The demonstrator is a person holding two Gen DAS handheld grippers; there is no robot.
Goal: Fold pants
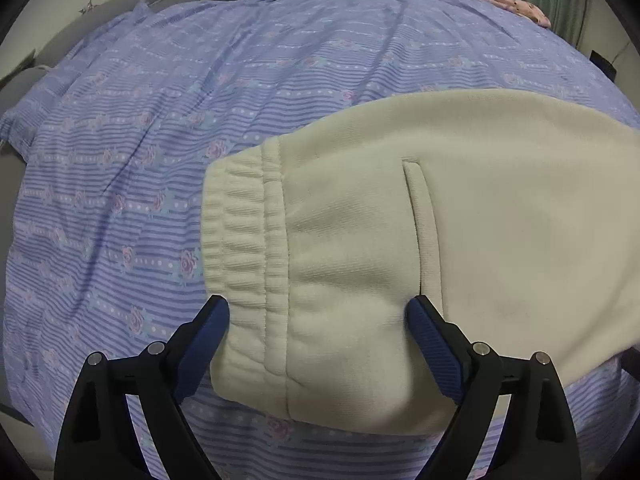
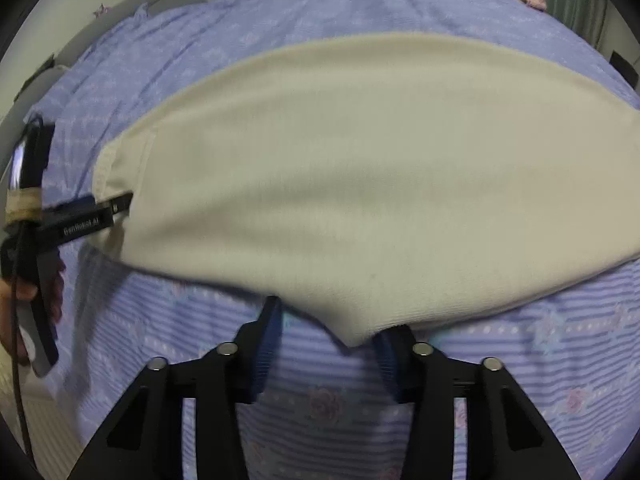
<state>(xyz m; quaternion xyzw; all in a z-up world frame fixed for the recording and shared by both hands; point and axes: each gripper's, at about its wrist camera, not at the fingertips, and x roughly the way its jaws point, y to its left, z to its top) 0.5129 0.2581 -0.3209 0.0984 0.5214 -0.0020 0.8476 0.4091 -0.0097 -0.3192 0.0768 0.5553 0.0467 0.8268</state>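
Pants flat on bedsheet. Left gripper spread wide around waistband, right gripper unclenched at near edge. Pinch both layers squarely before lifting.

One marking is showing as readable text. In the right wrist view, white lettering is running along the black side of the left gripper, on the flat bar that is reaching in from the left edge toward the cream pants. The lettering is appearing to spell "GenRobot.AI", though motion blur is softening the middle letters, so the exact spelling is staying uncertain. Nothing else is carrying legible writing: the pants are showing no readable tag or brand, and the purple bedsheet is bearing only a printed pattern of stripes, dots and roses, not words.
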